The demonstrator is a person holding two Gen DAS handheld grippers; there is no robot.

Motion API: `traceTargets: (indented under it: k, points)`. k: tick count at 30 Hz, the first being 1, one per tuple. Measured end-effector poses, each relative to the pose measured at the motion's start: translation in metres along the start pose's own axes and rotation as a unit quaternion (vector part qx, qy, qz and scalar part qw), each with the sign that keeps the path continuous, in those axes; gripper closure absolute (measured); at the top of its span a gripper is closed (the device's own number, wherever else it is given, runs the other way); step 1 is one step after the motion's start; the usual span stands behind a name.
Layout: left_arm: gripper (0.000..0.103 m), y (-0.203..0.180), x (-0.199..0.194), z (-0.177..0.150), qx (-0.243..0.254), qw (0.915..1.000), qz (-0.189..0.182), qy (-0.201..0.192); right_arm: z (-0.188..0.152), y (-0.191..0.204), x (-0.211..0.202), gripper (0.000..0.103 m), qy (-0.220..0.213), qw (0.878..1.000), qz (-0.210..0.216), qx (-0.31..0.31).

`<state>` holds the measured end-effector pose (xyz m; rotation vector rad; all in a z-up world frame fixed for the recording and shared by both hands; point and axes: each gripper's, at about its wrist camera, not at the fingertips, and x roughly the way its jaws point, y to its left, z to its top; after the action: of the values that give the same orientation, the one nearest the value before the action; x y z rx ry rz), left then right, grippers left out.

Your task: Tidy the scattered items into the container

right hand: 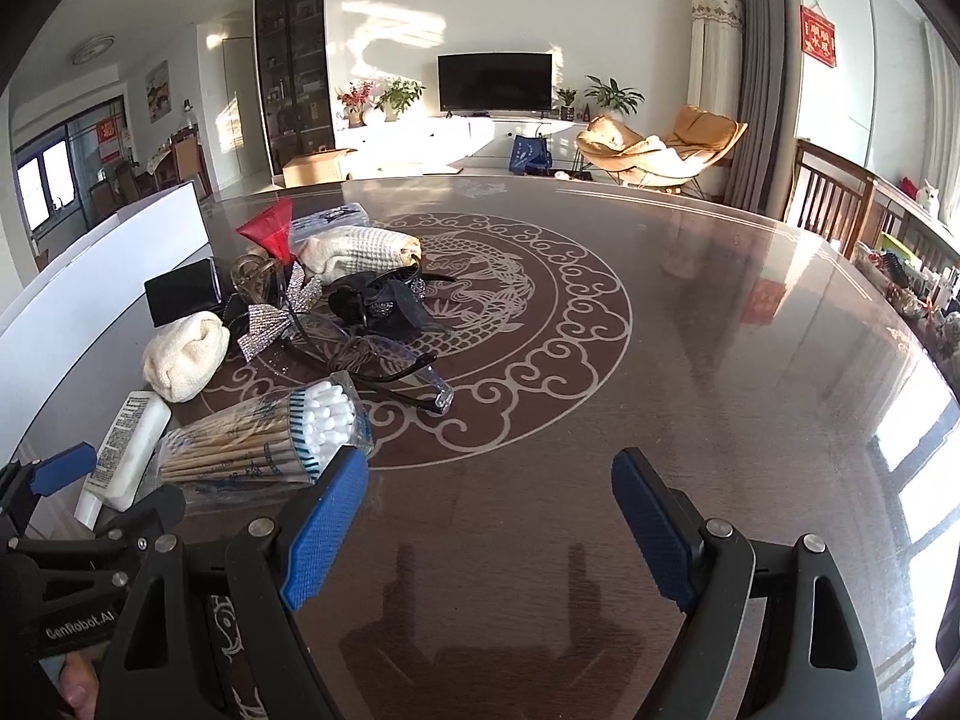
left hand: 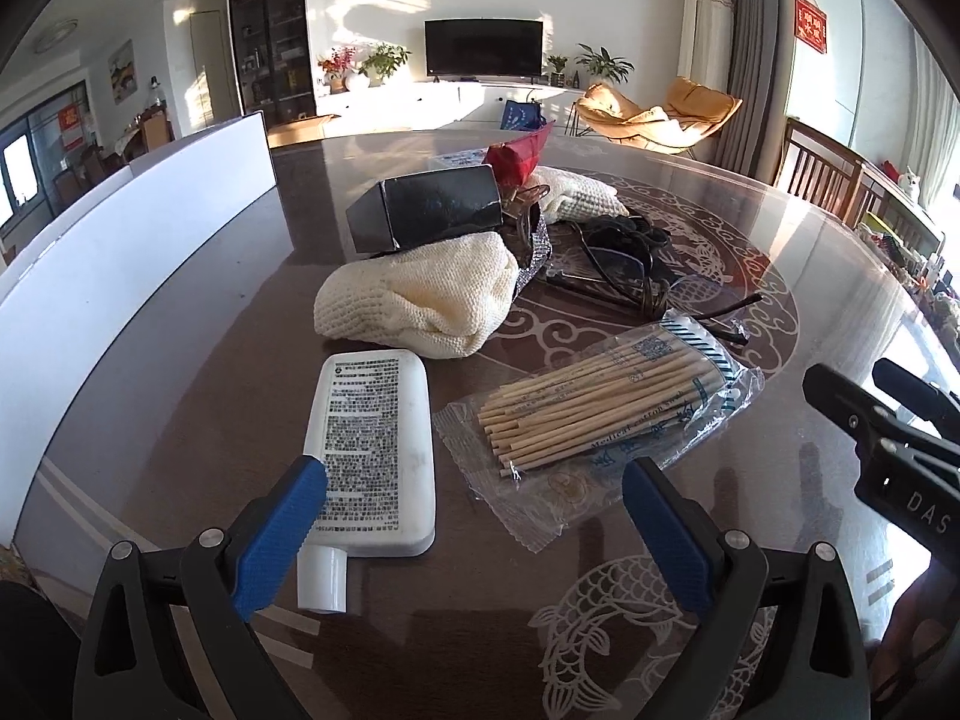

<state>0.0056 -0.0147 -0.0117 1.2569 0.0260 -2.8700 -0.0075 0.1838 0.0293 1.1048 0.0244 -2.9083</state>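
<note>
both tools spread over a cluttered worktop

i'm looking along two tools, each with two blue-padded fingers. my left tool (left hand: 474,531) is spread wide with nothing pinched; its left pad sits over the cap end of the one white tube (left hand: 372,456), whose back is covered in fine print i can't read. my right tool (right hand: 489,531) is spread wide too, over bare worktop (right hand: 690,360), just right of the swab pack; "genrobot.ai" is printed on the left tool's body at the lower left of the right wrist view.

the scattered things lie on the left part of the worktop, none in the container yet. i count one clear pack of cotton swabs (left hand: 606,414) with wooden sticks, marked "medical cotton swab", beside the tube; two cream knitted cloths, one near (left hand: 420,300) and one farther back (right hand: 354,252); one black box (left hand: 432,210) resting on the near cloth; one red folded item (right hand: 270,234); one rhinestone bow (right hand: 270,324); two pairs of glasses, one clear (right hand: 384,360) and one dark (right hand: 366,300), tangled together. the white container (left hand: 120,264) stands along the left edge, apart from the pile.
</note>
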Motion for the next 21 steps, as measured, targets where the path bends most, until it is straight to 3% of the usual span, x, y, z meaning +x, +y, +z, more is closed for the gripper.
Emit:
traceTargets:
  k: [4, 10, 21]
  points:
    - [0.002, 0.005, -0.009, -0.003, 0.003, 0.9996, -0.027, 0.008, -0.008, 0.008, -0.009, 0.019, -0.004, 1.000, 0.009, -0.014]
    - [0.002, 0.006, -0.031, -0.011, 0.038, 0.9989, -0.024, -0.015, -0.007, 0.011, -0.006, 0.019, 0.000, 0.999, 0.040, -0.023]
    - [0.002, 0.006, -0.015, -0.021, 0.043, 0.9990, -0.010, 0.013, -0.006, 0.009, 0.002, 0.019, 0.016, 0.998, 0.065, -0.013]
